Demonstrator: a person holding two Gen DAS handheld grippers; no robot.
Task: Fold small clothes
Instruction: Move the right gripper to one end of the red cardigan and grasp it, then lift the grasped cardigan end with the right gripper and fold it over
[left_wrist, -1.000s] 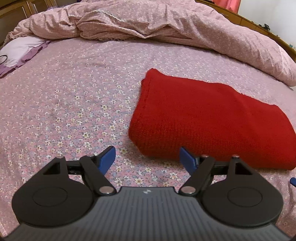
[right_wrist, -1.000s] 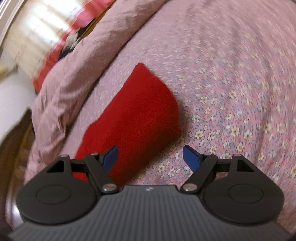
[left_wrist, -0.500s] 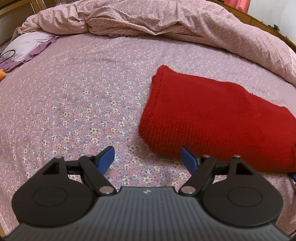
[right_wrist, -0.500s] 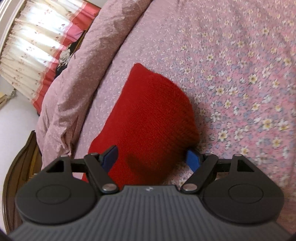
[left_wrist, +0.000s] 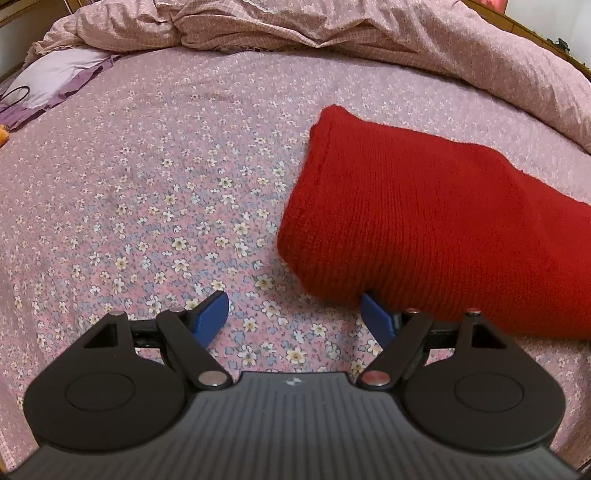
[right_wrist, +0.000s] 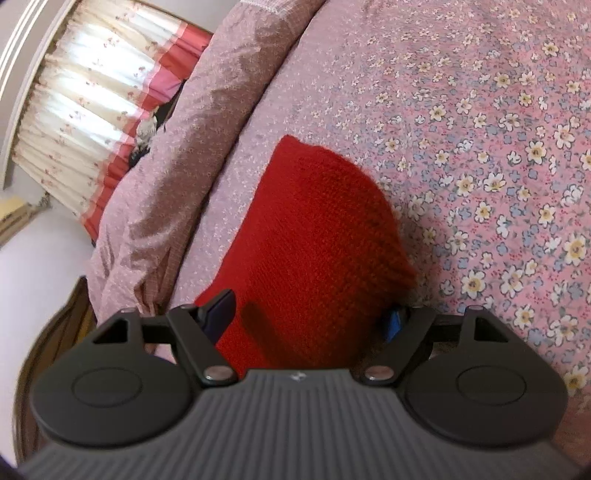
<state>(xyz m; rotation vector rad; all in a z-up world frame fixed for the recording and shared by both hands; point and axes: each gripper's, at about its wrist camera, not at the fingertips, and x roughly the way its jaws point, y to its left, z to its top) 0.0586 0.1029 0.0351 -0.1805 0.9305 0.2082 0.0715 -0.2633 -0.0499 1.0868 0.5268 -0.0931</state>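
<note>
A: Left wrist view: the red knitted garment (left_wrist: 424, 229) is seen lying folded on the flowered bedsheet (left_wrist: 166, 192), right of centre, with the rumpled quilt (left_wrist: 332, 33) bunched along the far side. The left gripper (left_wrist: 295, 314) is held wide open over bare sheet; nothing is gripped, though its right pad sits at the garment's near edge.

B: And the right gripper (right_wrist: 310, 314)?

A: It is also held wide open. The garment's near end lies between the blue pads, but no pinch is shown.

B: Handling properties?

A: A soft, thick, ribbed knit is indicated: light, limp, non-slippery, not fragile. Sagging is to be expected when it is lifted. A grip at the near rounded corners, through all layers, is judged best.
</note>
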